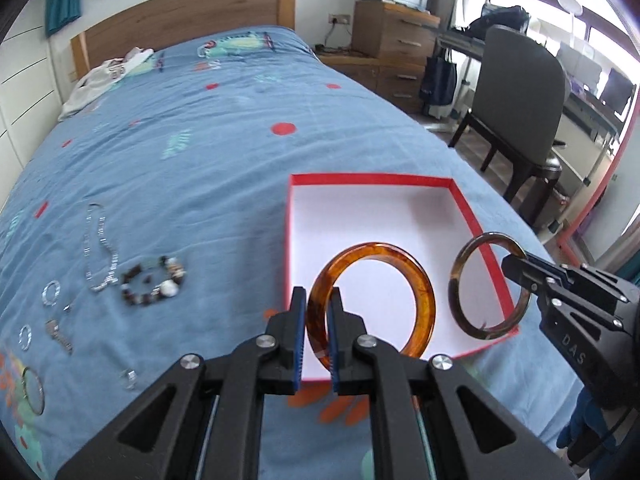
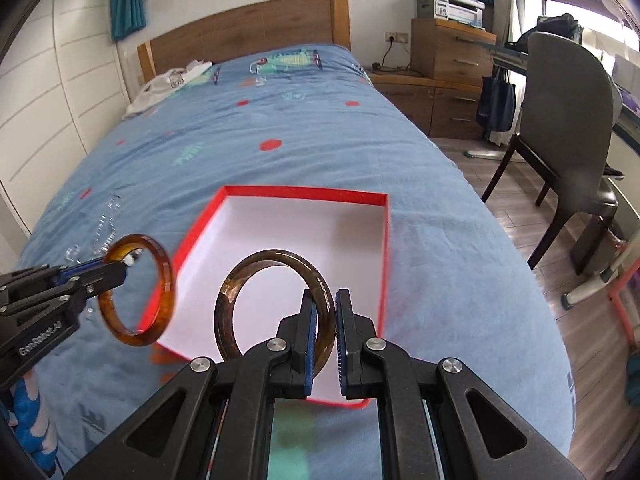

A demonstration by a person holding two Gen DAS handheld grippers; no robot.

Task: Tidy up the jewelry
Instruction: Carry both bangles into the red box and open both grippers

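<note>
My left gripper (image 1: 318, 308) is clamped on a translucent amber resin bangle (image 1: 372, 304), held upright above the near edge of the shallow red cardboard box (image 1: 368, 178) with white lining. At three o'clock, my right gripper (image 2: 325, 316) pinches a thin dark-brown tortoiseshell bangle (image 2: 276, 304) over the box's right rim.

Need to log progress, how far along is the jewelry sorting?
Done: nothing; the red box holds no jewelry. In hand: left gripper clamps the amber bangle, right gripper the dark brown bangle, above the box. Left: beaded bracelet, silver chain, rings.
</note>
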